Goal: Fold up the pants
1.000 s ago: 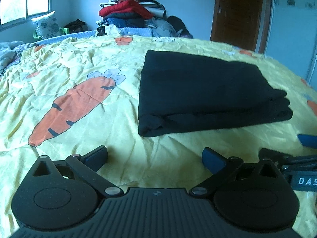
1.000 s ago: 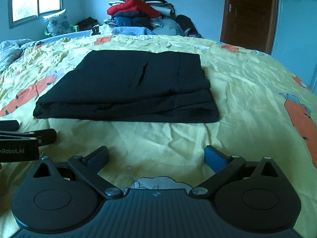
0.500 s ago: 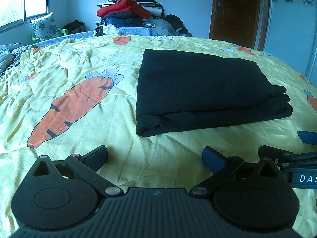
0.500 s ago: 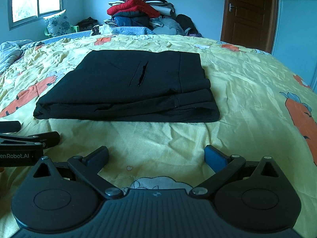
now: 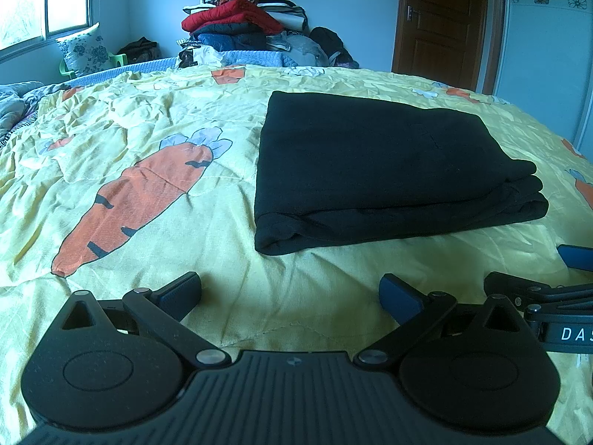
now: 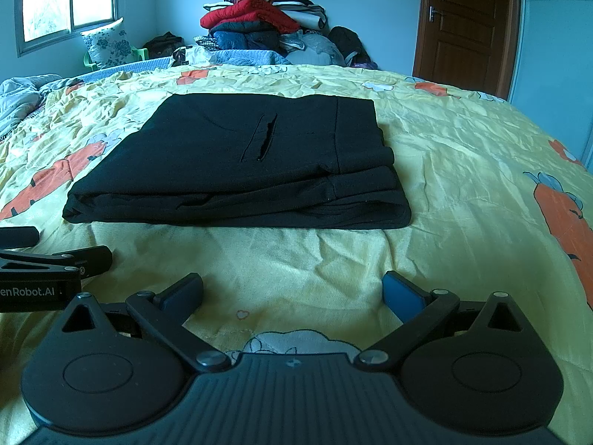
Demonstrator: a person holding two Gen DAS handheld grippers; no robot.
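Black pants [image 5: 374, 163] lie folded in a flat rectangular stack on the yellow carrot-print bedspread [image 5: 148, 118]; the right wrist view shows the same pants [image 6: 252, 163] with a pocket slit on top. My left gripper [image 5: 291, 291] stands open over bare bedspread, short of the stack's near edge, holding nothing. My right gripper [image 6: 292, 291] is also open and empty, just in front of the stack. Each gripper shows at the edge of the other's view: the right gripper [image 5: 548, 278] at the right edge, the left gripper [image 6: 48, 256] at the left edge.
A heap of clothes and bedding [image 5: 241, 26] is piled against the far wall. A brown door [image 5: 441, 22] stands at the back right, a window [image 6: 66, 0] and a floral pillow [image 6: 107, 42] at the back left. Rumpled bedding [image 6: 26, 89] lies at the left.
Both grippers have drawn back and tilted slightly, so the pants sit a little farther off. The pants have not moved and both grippers stay open.
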